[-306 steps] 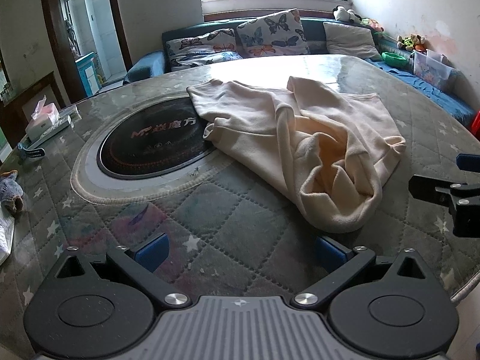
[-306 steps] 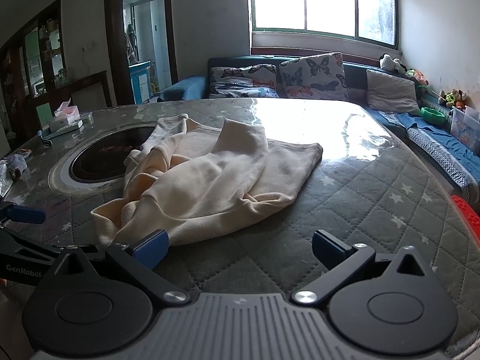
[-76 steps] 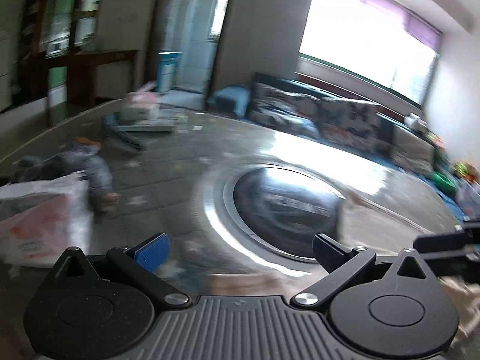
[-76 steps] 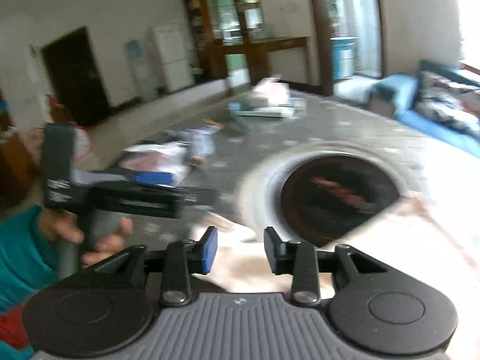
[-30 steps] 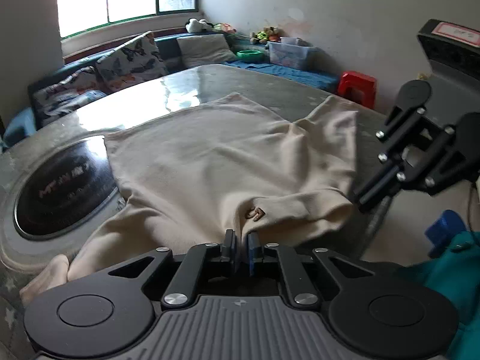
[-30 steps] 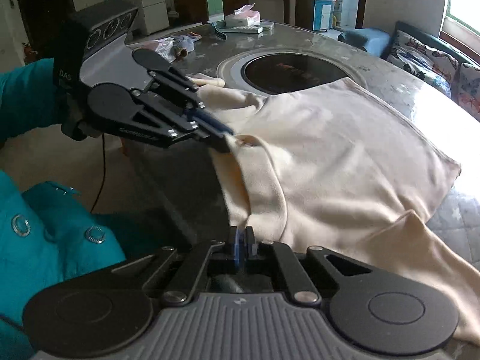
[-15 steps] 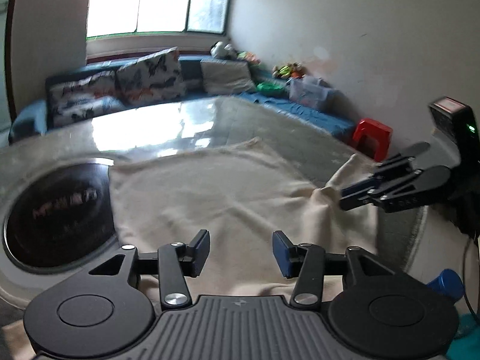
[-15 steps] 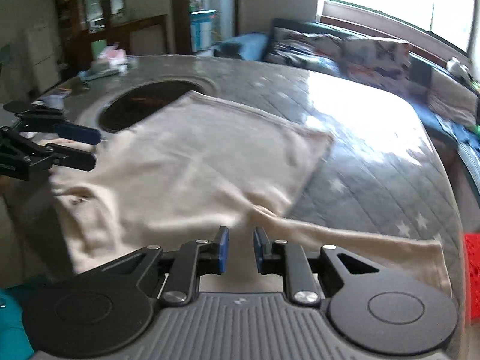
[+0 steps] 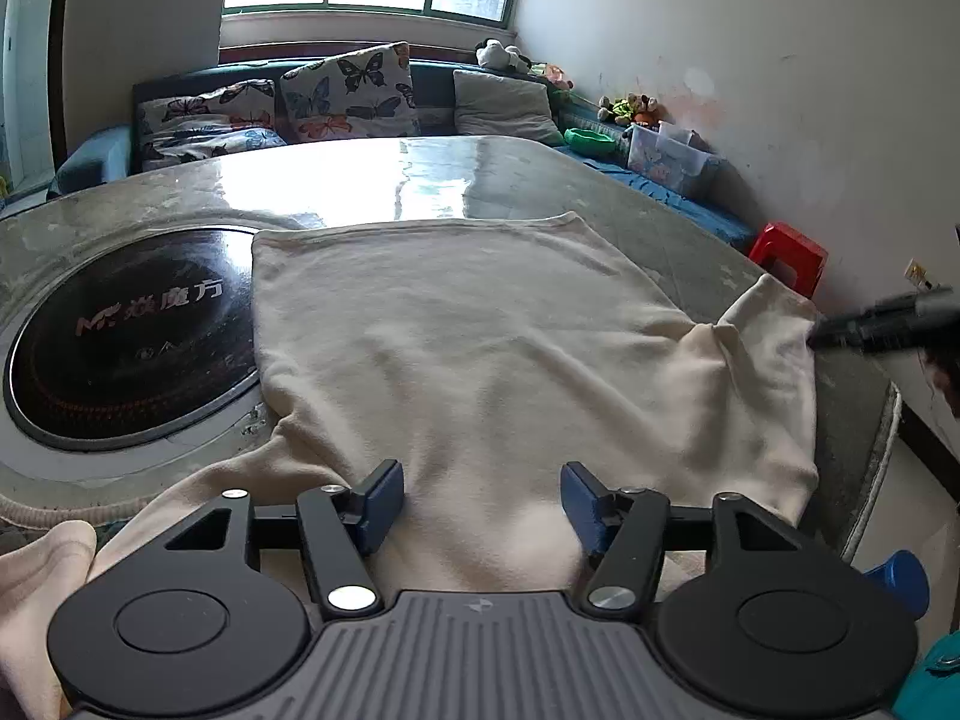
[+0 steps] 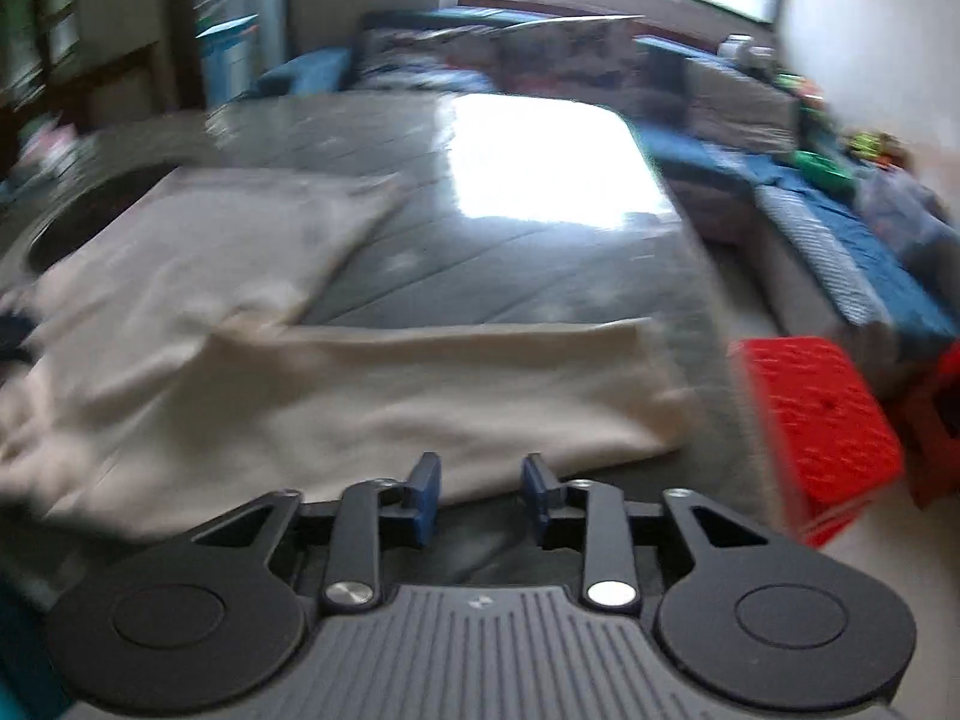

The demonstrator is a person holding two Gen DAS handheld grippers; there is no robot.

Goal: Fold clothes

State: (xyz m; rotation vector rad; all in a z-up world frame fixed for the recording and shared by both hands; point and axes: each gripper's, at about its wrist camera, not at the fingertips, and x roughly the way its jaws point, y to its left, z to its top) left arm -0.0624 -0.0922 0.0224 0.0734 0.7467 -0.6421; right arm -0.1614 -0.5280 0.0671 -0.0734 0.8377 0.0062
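Note:
A cream sweatshirt [image 9: 468, 348] lies spread flat on the round quilted table, collar end nearest me, one sleeve trailing off the near left edge. My left gripper [image 9: 480, 498] is open just above the near edge of the cloth and holds nothing. In the blurred right wrist view the sweatshirt [image 10: 360, 384] lies with its right sleeve stretched across the table. My right gripper [image 10: 479, 489] is open and empty at the near edge of that sleeve. It also shows in the left wrist view [image 9: 882, 324] at the sleeve end.
A black induction hob [image 9: 126, 336] is set in the table's middle, left of the cloth. A sofa with butterfly cushions [image 9: 348, 90] stands behind the table. A red stool [image 10: 816, 426] stands by the table's right edge.
Both grippers have let go of the sweatshirt and opened wider. The right gripper has swung right toward the sleeve. The cloth now lies flatter.

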